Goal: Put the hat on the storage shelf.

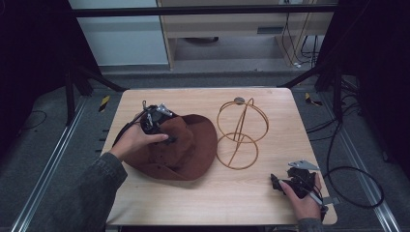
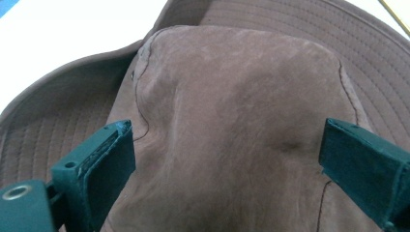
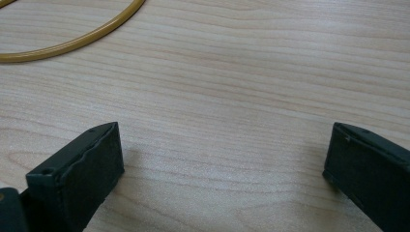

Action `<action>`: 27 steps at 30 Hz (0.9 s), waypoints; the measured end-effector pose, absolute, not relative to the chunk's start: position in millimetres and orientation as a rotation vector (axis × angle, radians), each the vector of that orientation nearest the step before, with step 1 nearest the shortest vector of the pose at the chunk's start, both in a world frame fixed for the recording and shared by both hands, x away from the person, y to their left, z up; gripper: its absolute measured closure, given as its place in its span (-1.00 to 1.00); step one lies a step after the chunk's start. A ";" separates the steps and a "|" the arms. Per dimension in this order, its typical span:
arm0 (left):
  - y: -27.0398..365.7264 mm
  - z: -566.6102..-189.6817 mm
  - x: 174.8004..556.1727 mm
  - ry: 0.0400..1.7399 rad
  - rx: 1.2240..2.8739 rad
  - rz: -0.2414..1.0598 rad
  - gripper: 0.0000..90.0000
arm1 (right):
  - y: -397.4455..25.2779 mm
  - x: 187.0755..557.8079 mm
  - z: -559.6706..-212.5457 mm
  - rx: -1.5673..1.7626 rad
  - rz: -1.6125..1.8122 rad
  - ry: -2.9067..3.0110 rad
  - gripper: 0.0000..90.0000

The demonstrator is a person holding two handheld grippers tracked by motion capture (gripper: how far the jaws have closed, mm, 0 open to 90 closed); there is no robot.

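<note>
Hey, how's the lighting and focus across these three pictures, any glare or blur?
High view: dim, dark surroundings, brown suede hat sharp enough. Left gripper view: white blown-out tabletop, near jaws soft. Right gripper view: even light, pale wooden table grain crisp, faint jaw shadows.

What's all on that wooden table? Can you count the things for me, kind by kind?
Brown hat: 1
Gold wire stand: 1
Hand-held tool: 2, the left tool open over the hat, the right tool open near the table
Total: 4
</note>
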State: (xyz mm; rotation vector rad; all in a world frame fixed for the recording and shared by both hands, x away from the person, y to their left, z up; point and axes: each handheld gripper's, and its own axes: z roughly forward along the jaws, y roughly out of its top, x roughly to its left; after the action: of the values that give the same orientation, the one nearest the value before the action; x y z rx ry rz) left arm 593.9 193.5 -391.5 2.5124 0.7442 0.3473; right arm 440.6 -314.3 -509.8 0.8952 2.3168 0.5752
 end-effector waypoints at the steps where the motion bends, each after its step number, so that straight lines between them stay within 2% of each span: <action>1: 193.5 -391.5 593.9 0.744 2.512 0.347 -0.88 | -314.3 440.6 -509.8 0.895 0.575 2.317 -0.99; 20: 195.1 -400.6 599.3 0.763 2.580 0.344 -0.86 | -314.2 440.6 -509.8 0.896 0.575 2.316 -0.99; 23: 195.6 -402.5 600.9 0.783 2.581 0.329 -0.83 | -314.3 440.6 -509.8 0.894 0.575 2.317 -0.99; 27: 195.5 -403.5 602.3 0.793 2.578 0.308 -0.65 | -314.5 440.9 -509.7 0.892 0.574 2.317 -0.99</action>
State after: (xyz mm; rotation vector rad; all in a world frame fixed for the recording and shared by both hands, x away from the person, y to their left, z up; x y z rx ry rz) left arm 602.3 195.5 -403.5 2.5781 0.7935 0.3079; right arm 440.9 -314.5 -509.7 0.8915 2.3165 0.5738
